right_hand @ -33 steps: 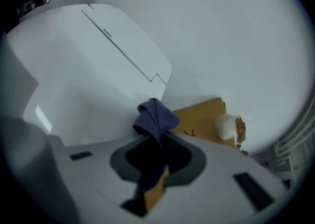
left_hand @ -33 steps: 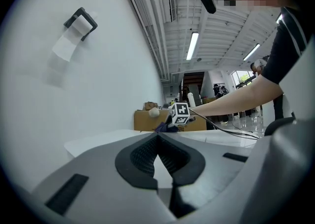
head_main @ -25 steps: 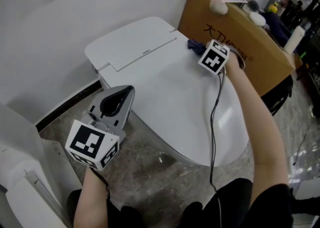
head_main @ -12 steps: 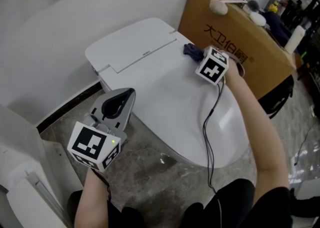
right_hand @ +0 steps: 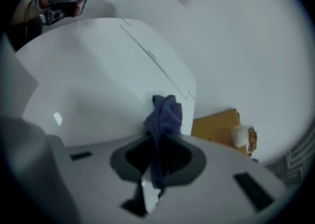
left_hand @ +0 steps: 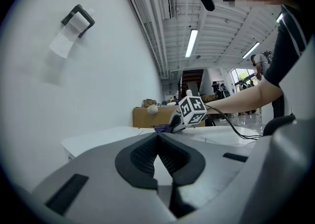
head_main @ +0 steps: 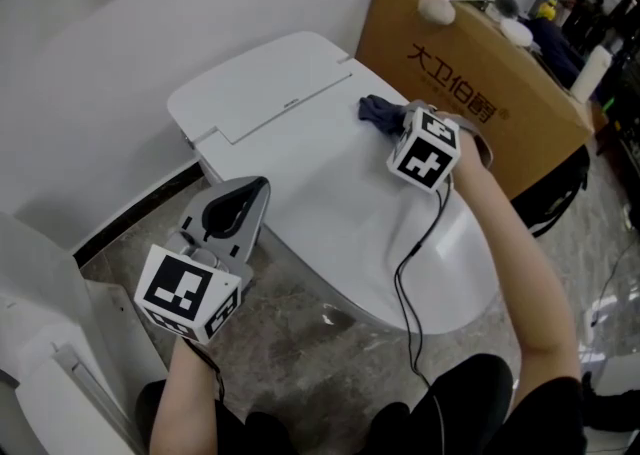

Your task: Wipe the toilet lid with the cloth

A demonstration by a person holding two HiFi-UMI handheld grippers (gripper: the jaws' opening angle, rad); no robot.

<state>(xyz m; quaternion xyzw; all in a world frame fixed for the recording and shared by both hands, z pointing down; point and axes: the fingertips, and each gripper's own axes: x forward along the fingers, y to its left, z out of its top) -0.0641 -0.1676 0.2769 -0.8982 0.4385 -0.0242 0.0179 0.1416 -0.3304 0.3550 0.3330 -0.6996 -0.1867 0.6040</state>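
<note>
In the head view, pressed the cloth [head_main: 377,110] to the toilet lid [head_main: 330,198] near its back edge with the right gripper [head_main: 396,124]; held the left gripper [head_main: 250,193] aside. In the left gripper view, showed jaws closed, empty. In the right gripper view, pinched a bunched fold; judged soft, light, limp, best gripped there.

My right gripper [head_main: 398,123] is clamped on the cloth [head_main: 378,111], down at the hinge end of the toilet lid [head_main: 330,183]. My right arm [head_main: 510,243] is stretched along the lid's right side. My left gripper [head_main: 258,185] is closed with nothing in it. It sits just off the lid's left edge, jaws pointing at the lid.
</note>
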